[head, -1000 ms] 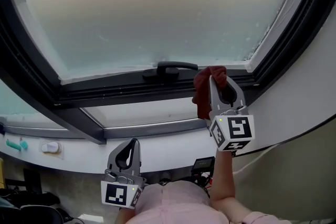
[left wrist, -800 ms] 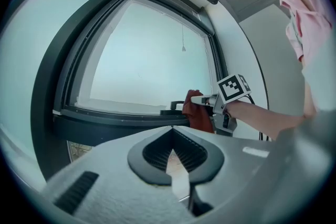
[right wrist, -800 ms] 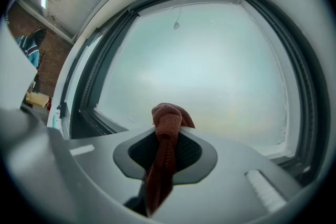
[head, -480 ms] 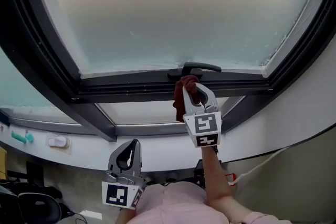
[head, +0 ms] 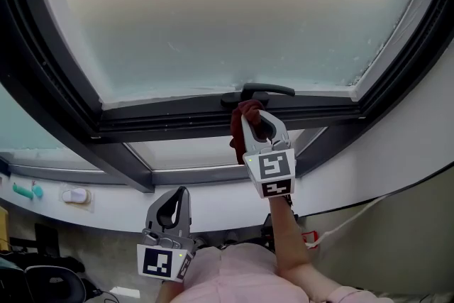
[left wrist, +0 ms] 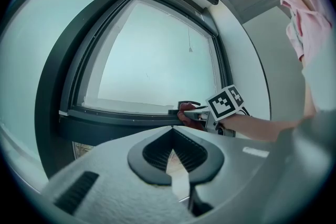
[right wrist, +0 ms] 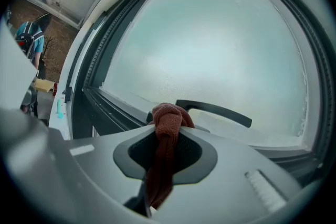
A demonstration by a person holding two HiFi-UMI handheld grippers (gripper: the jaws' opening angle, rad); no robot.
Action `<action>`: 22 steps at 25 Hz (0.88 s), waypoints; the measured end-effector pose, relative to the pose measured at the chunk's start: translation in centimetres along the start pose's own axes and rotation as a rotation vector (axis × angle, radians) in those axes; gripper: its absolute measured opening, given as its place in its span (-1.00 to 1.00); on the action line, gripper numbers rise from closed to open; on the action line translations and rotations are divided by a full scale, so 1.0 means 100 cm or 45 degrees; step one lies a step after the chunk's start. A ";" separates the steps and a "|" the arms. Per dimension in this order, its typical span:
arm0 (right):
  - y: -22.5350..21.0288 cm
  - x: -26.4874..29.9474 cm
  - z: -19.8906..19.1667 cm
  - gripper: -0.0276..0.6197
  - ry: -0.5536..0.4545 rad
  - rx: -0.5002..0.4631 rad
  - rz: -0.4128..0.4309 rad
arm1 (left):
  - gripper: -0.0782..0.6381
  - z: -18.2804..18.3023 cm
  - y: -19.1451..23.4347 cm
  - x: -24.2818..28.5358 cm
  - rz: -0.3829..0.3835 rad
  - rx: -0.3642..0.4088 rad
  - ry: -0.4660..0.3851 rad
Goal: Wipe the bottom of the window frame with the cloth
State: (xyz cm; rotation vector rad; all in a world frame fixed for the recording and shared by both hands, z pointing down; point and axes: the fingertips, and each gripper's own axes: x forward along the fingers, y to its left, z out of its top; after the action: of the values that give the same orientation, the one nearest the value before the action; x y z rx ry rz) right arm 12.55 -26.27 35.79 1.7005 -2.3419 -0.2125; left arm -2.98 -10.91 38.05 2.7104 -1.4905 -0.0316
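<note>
- The right gripper (head: 253,116) is clamped on a rust-red cloth (right wrist: 167,118), knotted and coarse-woven, with its bunched end just past the tips.
- Directly ahead of it is the dark, ribbed bottom rail of the window frame (head: 177,120), under the slim handle (right wrist: 215,112).
- Wiping looks mid-span; I can't tell which stretches are done.
- The left gripper (head: 176,201) hangs low, jaws together, empty.
</note>
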 end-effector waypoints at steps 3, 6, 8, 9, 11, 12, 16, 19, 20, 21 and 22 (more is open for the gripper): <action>0.000 0.000 -0.001 -0.72 -0.005 0.004 0.019 | -0.79 0.000 -0.004 0.004 -0.010 0.002 -0.004; -0.002 -0.001 -0.002 -0.72 -0.007 0.013 0.035 | -0.79 0.001 -0.007 0.007 -0.014 0.004 -0.003; -0.002 -0.001 -0.002 -0.72 -0.009 0.019 0.043 | -0.79 0.001 -0.008 0.009 -0.011 0.004 -0.004; -0.003 -0.001 -0.002 -0.72 -0.010 0.020 0.045 | -0.78 0.001 -0.008 0.009 -0.009 0.004 -0.003; -0.005 -0.002 -0.002 -0.72 -0.010 0.020 0.044 | -0.79 0.000 -0.009 0.010 -0.006 0.003 0.001; -0.007 -0.002 -0.003 -0.72 -0.010 0.021 0.043 | -0.78 0.000 -0.010 0.011 -0.005 0.002 0.002; -0.014 -0.004 -0.005 -0.71 -0.008 0.025 0.034 | -0.79 -0.001 -0.014 0.014 -0.010 0.002 0.004; -0.020 -0.007 -0.007 -0.72 -0.007 0.031 0.024 | -0.79 -0.001 -0.017 0.016 -0.015 0.004 0.004; -0.022 -0.007 -0.008 -0.72 -0.006 0.034 0.021 | -0.79 -0.001 -0.018 0.016 -0.015 0.004 0.004; -0.024 -0.008 -0.008 -0.72 -0.004 0.036 0.017 | -0.79 -0.001 -0.019 0.017 -0.016 0.004 0.003; -0.027 -0.009 -0.009 -0.72 -0.003 0.037 0.013 | -0.79 -0.001 -0.020 0.017 -0.016 0.004 0.003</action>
State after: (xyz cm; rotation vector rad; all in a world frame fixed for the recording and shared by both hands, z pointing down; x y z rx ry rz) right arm 15.51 -26.20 35.89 1.7018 -2.3662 -0.1800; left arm -0.36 -11.29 38.08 2.7217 -1.4740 -0.0269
